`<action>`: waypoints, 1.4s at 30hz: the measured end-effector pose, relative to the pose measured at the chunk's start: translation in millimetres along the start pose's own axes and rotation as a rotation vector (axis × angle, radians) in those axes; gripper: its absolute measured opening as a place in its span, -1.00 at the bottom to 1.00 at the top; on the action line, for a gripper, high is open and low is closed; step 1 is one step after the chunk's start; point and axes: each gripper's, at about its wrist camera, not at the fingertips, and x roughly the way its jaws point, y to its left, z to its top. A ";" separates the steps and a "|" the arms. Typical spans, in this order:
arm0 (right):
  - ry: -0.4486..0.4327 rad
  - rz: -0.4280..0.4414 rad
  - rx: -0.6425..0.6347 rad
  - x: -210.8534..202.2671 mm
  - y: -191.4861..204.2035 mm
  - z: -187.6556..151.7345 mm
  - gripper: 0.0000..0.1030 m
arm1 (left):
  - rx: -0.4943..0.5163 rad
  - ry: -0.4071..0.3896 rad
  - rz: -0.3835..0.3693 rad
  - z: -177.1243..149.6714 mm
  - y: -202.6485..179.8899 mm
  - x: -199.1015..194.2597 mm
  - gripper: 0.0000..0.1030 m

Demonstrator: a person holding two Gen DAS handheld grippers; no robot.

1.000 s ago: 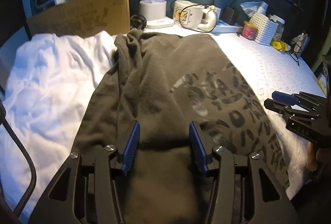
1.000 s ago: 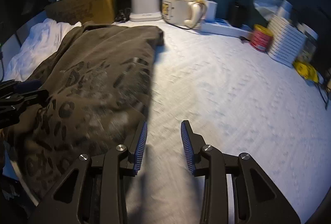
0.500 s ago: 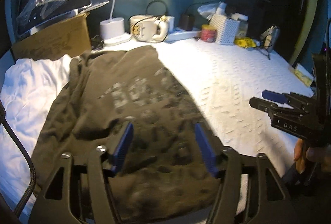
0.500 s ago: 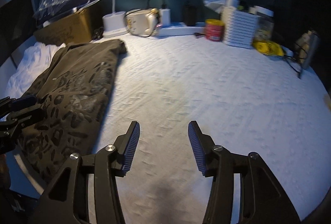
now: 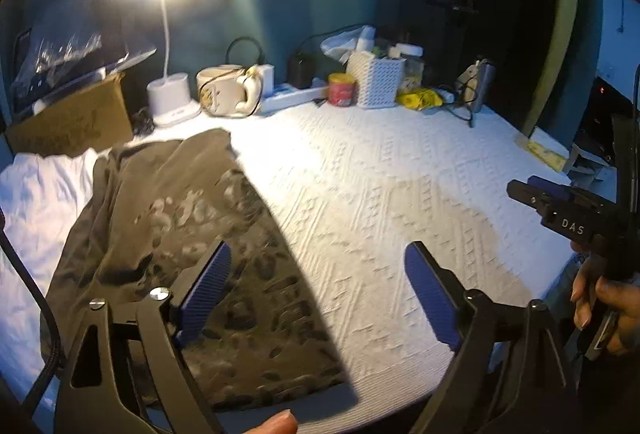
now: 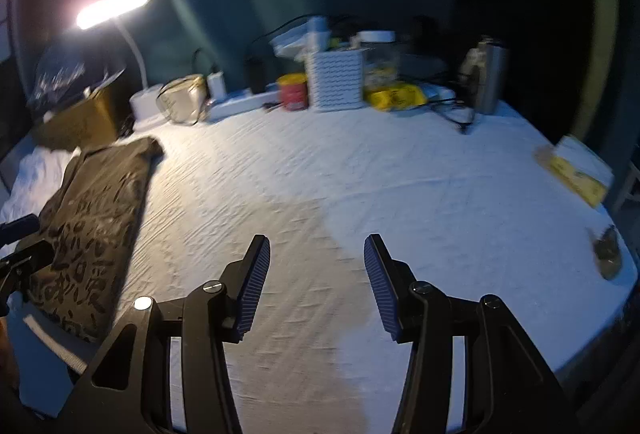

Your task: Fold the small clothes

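A folded dark olive garment with a printed pattern (image 5: 188, 254) lies on the left part of a white textured bedspread (image 5: 380, 193); it also shows at the left of the right wrist view (image 6: 100, 218). My left gripper (image 5: 316, 290) is open wide and empty, raised above the garment's right edge. My right gripper (image 6: 316, 286) is open and empty over bare bedspread (image 6: 360, 173), to the right of the garment. The right gripper also shows at the right edge of the left wrist view (image 5: 560, 209).
A white cloth (image 5: 32, 201) lies left of the garment. At the back stand a cardboard box (image 5: 76, 117), a lit desk lamp (image 5: 168, 33), a mug (image 5: 224, 89), a red tin (image 5: 342, 89), a white basket (image 5: 376, 81) and cables. A yellow packet (image 6: 576, 173) lies at the right edge.
Both grippers have lifted and pulled back from the garment and opened wider. Both views have swung right, showing more bare bedspread.
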 end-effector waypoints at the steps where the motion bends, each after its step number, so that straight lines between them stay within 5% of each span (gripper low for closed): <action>1: -0.012 -0.008 0.007 -5.5 -7.4 0.6 0.08 | 0.000 -0.008 0.000 1.3 -2.4 -1.3 0.84; 4: -0.053 -0.032 0.036 -19.9 -26.7 4.3 0.24 | 0.008 -0.039 0.003 12.2 -13.1 -6.6 0.84; 19: -0.230 -0.190 0.042 -85.9 -69.5 36.3 0.25 | 0.101 -0.242 -0.013 60.4 -53.2 -41.6 0.85; 42: -0.522 -0.232 -0.031 -193.9 -12.7 81.5 0.25 | 0.078 -0.530 -0.023 94.6 -36.6 -131.8 0.99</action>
